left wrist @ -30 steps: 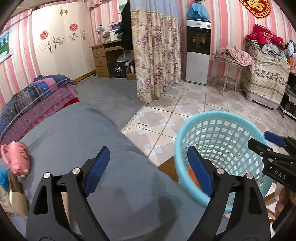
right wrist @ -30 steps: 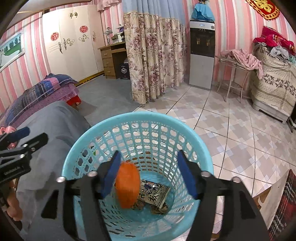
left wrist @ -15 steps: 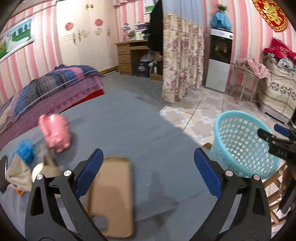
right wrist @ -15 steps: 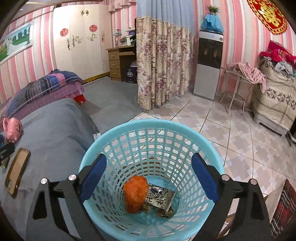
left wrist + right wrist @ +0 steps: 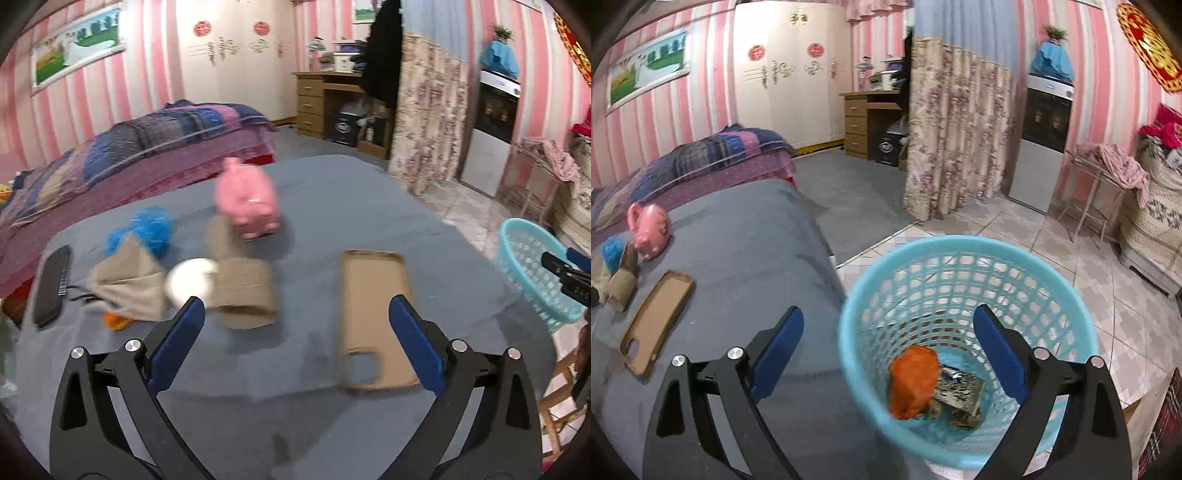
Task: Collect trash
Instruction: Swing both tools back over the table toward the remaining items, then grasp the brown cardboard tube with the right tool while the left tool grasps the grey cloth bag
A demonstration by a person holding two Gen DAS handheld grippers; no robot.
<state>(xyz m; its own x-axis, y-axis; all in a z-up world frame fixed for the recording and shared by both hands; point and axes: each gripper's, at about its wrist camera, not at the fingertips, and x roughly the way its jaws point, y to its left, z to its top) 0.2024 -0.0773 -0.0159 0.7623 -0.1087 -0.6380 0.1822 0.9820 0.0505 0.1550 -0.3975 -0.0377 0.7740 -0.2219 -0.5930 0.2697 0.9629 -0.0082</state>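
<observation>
So both tongs are spread wide and empty: left tongs [image 5: 295, 332] hang over the cardboard tube [image 5: 245, 293] on the bed [image 5: 332, 199], right tongs [image 5: 886, 343] above the basket [image 5: 967, 251], orange wad [image 5: 914, 384] inside

Light blue lattice basket [image 5: 967, 295] holds an orange crumpled lump [image 5: 914, 380] and a black-and-white patterned packet [image 5: 960, 387]. Grey cloth [image 5: 332, 199] covers the bed. Pink piggy bank [image 5: 249, 201], tan phone case [image 5: 373, 314], brown cardboard roll [image 5: 245, 291], white round piece [image 5: 190, 282], blue crumpled bag [image 5: 151, 227], beige cloth [image 5: 129, 284], black comb [image 5: 51, 286]. Plaid blue-purple blanket [image 5: 147, 136]. Pink-and-white striped walls [image 5: 713, 85]; floral beige curtain [image 5: 956, 140]. Hand-held gripper pads [image 5: 179, 341] blue, arms black.
</observation>
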